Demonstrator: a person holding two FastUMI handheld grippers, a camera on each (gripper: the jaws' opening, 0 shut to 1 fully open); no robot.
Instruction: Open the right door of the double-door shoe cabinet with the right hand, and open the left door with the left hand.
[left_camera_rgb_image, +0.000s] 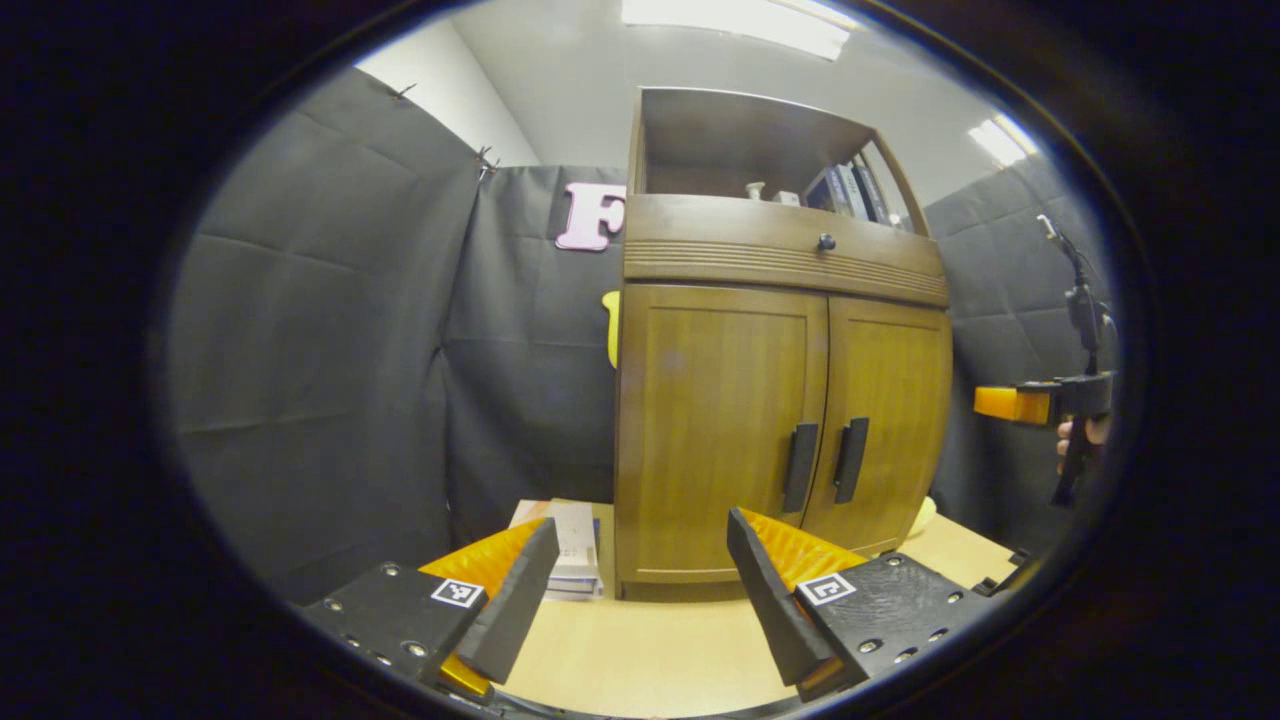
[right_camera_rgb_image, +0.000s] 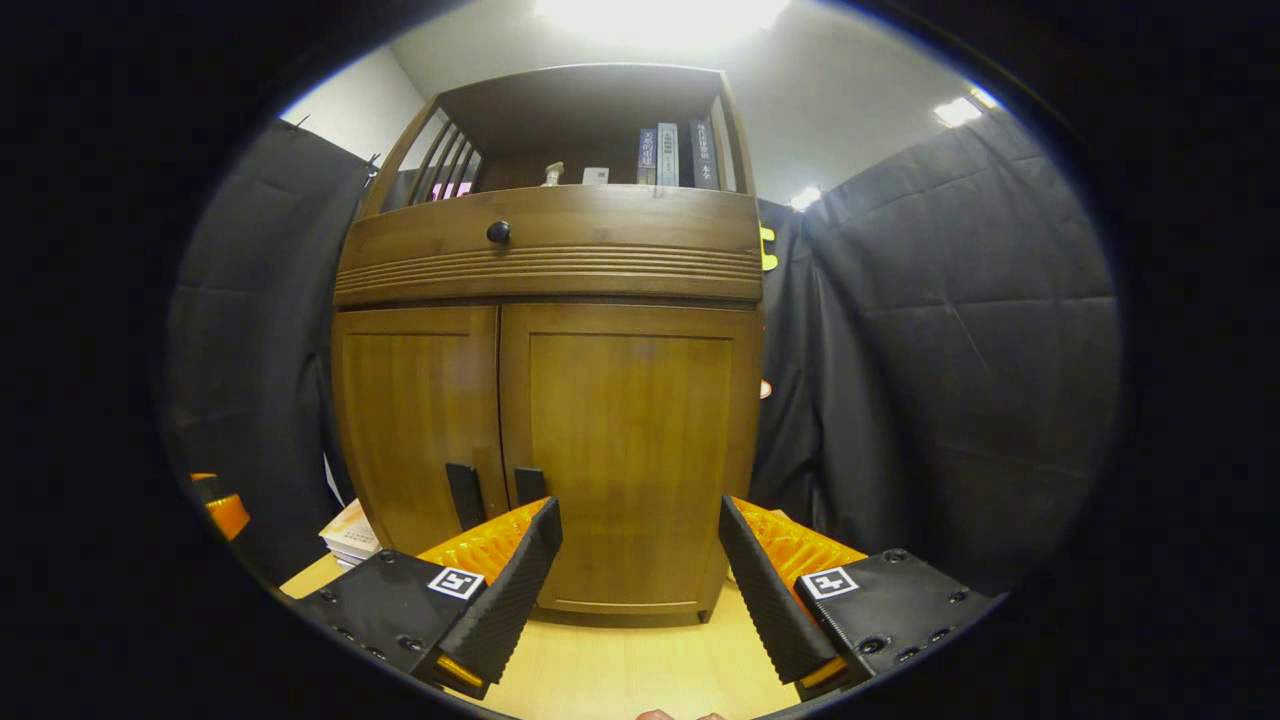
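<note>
Stands upright on the pale table (left_camera_rgb_image: 640, 650), long axis vertical, front turned toward both cameras: a brown wooden shoe cabinet (left_camera_rgb_image: 780, 330). Carries two flat panelled doors, both closed, left door (left_camera_rgb_image: 715, 430) and right door (left_camera_rgb_image: 885, 430) meeting at the middle. Bears two dark vertical handles, left handle (left_camera_rgb_image: 800, 467) and right handle (left_camera_rgb_image: 851, 459), side by side at that seam. Topped by a ribbed drawer (left_camera_rgb_image: 780, 250) with a small black knob (left_camera_rgb_image: 826, 242), and above it an open shelf holding books (left_camera_rgb_image: 850, 190).

Left gripper (left_camera_rgb_image: 640, 590) spread wide, holding nothing, apart from the cabinet. Right gripper (right_camera_rgb_image: 640, 590) likewise spread, empty, near the right door's lower part. Stack of books (left_camera_rgb_image: 575, 550) lying beside the cabinet's left foot.
</note>
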